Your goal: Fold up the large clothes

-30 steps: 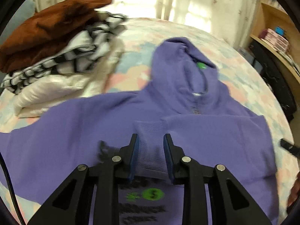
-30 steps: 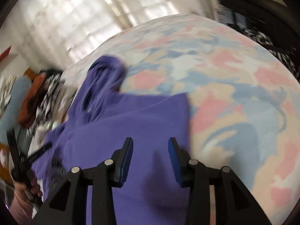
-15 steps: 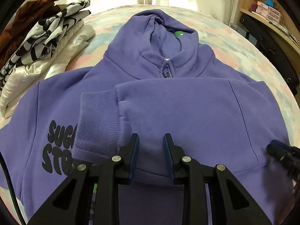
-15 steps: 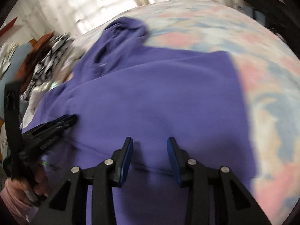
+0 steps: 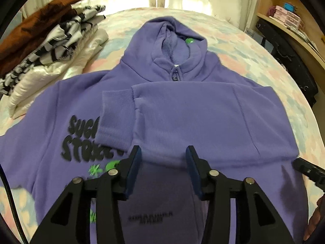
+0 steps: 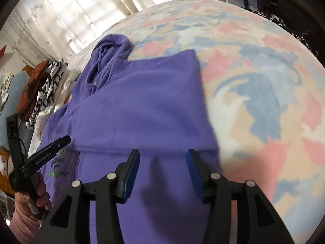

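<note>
Now both jaws are opening over the purple hoodie — nothing held

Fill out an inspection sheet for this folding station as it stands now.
Surface: bed with a pastel patchwork cover in pink, blue and cream.
Job's things: purple hoodie lies front up, one sleeve folded across the chest, hood toward the curtains.
Clutter: pile of clothes beside the hoodie: brown, black-and-white and white pieces.
Grippers: left gripper and right gripper both over the hoodie's lower part, jaws opening, no cloth pinched between them.
Cables: a thin black cable at the left view's edge.
Surroundings: pale curtains behind the bed; wooden shelf with small boxes to one side.
</note>
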`<state>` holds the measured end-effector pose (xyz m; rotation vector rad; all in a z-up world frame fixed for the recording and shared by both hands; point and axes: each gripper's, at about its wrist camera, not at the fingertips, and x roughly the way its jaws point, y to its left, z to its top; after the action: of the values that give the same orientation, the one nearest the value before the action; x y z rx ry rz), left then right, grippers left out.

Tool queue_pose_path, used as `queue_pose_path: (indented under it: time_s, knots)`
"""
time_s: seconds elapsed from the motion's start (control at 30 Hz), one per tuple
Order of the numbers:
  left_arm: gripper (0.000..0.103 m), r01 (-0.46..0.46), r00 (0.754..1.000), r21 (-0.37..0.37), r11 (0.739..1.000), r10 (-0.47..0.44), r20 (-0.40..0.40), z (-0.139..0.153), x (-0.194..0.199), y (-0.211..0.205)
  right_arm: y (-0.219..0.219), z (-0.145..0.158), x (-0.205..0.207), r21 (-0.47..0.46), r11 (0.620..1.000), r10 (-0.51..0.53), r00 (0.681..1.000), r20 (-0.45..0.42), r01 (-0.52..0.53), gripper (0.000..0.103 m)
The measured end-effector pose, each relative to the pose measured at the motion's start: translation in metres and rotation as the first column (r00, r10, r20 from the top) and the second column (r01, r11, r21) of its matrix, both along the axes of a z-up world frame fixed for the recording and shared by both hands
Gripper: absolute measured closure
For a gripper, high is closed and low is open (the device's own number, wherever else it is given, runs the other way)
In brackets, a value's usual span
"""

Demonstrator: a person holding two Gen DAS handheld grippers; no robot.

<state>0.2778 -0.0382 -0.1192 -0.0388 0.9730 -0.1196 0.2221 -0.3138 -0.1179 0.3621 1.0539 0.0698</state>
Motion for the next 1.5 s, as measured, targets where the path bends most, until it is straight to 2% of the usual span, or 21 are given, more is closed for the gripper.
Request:
queue_pose_path:
  time_s: [0.07,0.13,0.2,0.43,0.6,0.83,1.0,1.27,1.37,1.5]
  knots:
    - [0.058,0.010,1.000,0.001,1.000,-0.010,0.008,0.006,-0.013,-0.001,0.006,0.001,-0.006,-0.007,1.000,0.000,1.000,-0.006,0.000,0.054]
    - [0.058,0.011,1.000,0.009,1.000,-0.011,0.016,0.013,-0.029,-0.001,0.011,0.002,-0.014,0.004,1.000,-0.007,1.000,-0.015,0.007,0.045]
    - [0.057,0.004,1.000,0.013,1.000,-0.004,0.023,0.018,-0.042,0.000,0.013,0.004,-0.025,0.030,0.999,-0.016,1.000,-0.005,0.016,0.041]
    - [0.057,-0.035,0.999,0.050,0.998,0.033,0.037,0.028,-0.089,0.008,0.029,0.010,-0.060,0.022,0.999,-0.044,0.999,0.017,0.044,0.041]
    - [0.054,-0.073,0.997,0.023,0.997,0.073,0.024,0.031,-0.116,0.021,0.042,0.017,-0.085,0.028,0.998,-0.061,0.997,0.041,0.060,0.041]
    - [0.050,-0.126,0.992,-0.004,0.992,0.126,0.003,0.035,-0.153,0.048,0.068,0.023,-0.115,0.060,0.998,-0.030,0.997,0.067,0.026,0.041]
    - [0.049,-0.162,0.987,-0.007,0.987,0.162,-0.006,0.039,-0.172,0.074,0.095,0.030,-0.128,0.065,0.997,0.045,0.997,0.065,-0.049,0.041]
    - [0.049,-0.265,0.964,-0.018,0.964,0.265,0.009,0.052,-0.197,0.135,0.156,0.048,-0.134,-0.087,0.980,0.184,0.980,0.074,-0.178,0.041]
    - [0.049,-0.313,0.950,-0.041,0.949,0.313,0.000,0.052,-0.203,0.166,0.177,0.057,-0.134,-0.093,0.970,0.236,0.966,0.108,-0.226,0.041]
    - [0.049,-0.349,0.937,-0.107,0.931,0.350,-0.007,0.050,-0.208,0.206,0.213,0.068,-0.128,-0.149,0.950,0.296,0.945,0.140,-0.275,0.041]
